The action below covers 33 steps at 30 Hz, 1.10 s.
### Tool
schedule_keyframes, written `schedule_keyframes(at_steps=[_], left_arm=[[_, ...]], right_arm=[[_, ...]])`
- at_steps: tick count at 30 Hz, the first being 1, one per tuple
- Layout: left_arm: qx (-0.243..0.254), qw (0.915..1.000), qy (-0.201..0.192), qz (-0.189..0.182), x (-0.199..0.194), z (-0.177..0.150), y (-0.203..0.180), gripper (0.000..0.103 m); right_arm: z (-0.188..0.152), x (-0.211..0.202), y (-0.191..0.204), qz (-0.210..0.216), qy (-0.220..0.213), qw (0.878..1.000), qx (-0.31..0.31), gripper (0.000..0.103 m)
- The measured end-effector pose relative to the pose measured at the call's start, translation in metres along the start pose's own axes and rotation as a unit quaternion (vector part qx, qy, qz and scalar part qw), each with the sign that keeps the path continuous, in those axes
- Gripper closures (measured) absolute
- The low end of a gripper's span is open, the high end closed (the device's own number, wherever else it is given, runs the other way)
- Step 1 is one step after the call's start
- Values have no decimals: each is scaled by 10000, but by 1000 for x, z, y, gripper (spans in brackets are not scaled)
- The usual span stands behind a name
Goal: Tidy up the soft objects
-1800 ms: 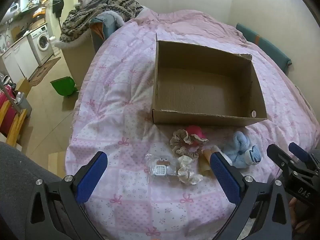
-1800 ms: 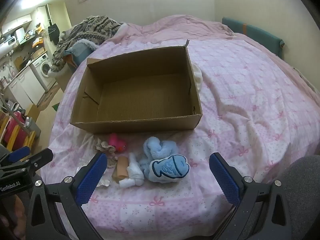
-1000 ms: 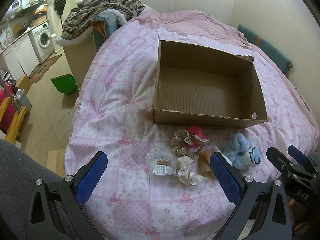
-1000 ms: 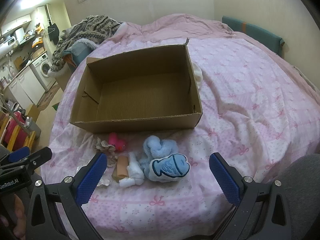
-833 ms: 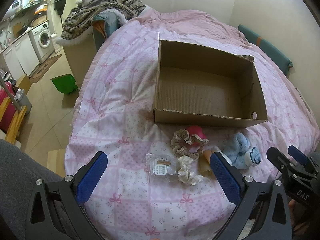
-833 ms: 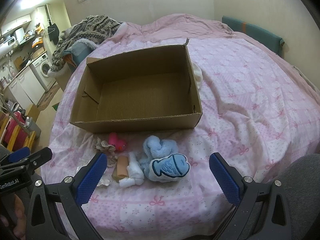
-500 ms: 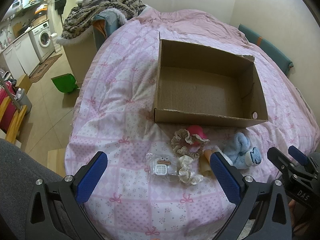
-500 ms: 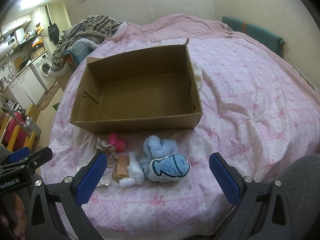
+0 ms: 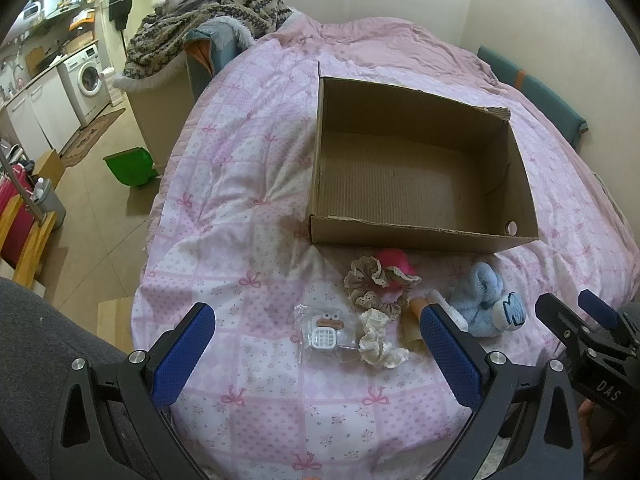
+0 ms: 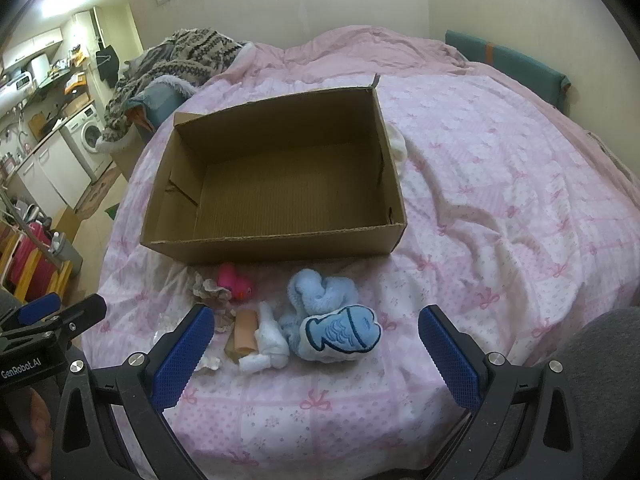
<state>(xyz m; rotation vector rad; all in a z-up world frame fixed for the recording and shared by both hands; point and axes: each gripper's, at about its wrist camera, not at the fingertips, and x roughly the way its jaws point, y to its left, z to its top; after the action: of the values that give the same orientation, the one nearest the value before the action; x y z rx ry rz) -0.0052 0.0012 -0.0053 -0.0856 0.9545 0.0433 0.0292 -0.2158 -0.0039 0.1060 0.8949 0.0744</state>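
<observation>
On the left of the pink bed sits a little clear packet with a toy face on it. Next to it lies a cream frilly hair tie, and just behind that a tan hair tie touches a bright pink soft toy. Then comes a small orange roll, touching a white sock. Farthest right is a fluffy blue sock with a blue fish toy leaning on it. The big cardboard box stands right behind them all, and it looks empty, so the job has probably not started. I think a good first move is to go down over one soft thing, squeeze it in its thick middle, lift it above the box wall, and let go inside. The things touch each other, so a careless grab could drag a neighbor along. The left gripper hovers near the packet and cream hair tie, its fingers wide apart, holding nothing. The right gripper hovers near the fish toy, its fingers wide apart too, touching nothing.
</observation>
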Motion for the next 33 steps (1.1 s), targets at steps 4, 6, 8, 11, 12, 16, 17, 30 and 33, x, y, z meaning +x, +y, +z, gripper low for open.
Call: schedule_keyframes(at_steps=[4, 6, 8, 11, 12, 16, 17, 30, 33], left_arm=[[-1, 10000, 4, 0, 0, 0, 0, 1], [-4, 10000, 6, 1, 0, 0, 0, 1], [-2, 10000, 7, 3, 0, 0, 0, 1], [-4, 10000, 7, -2, 0, 1, 0, 1], [-3, 10000, 8, 3, 0, 1, 0, 1], [-4, 10000, 10, 2, 0, 0, 0, 1], [-5, 10000, 7, 0, 0, 0, 0, 1], [-27, 10000, 42, 13, 4, 2, 2, 1], [-22, 10000, 41, 11, 4, 2, 2, 1]], right_arm=[[1, 0, 2, 1, -3, 10000, 3, 0], [1, 0, 2, -1, 0, 10000, 0, 0], [0, 0, 1, -1, -2, 10000, -2, 0], [0, 1, 1, 2, -3, 10000, -2, 0], [0, 1, 1, -1, 1, 10000, 0, 0], [1, 0, 2, -2, 2, 10000, 2, 0], [1, 0, 2, 0, 2, 10000, 1, 0], [3, 0, 1, -1, 10, 10000, -2, 0], [1, 1, 3, 5, 19, 10000, -11, 0]])
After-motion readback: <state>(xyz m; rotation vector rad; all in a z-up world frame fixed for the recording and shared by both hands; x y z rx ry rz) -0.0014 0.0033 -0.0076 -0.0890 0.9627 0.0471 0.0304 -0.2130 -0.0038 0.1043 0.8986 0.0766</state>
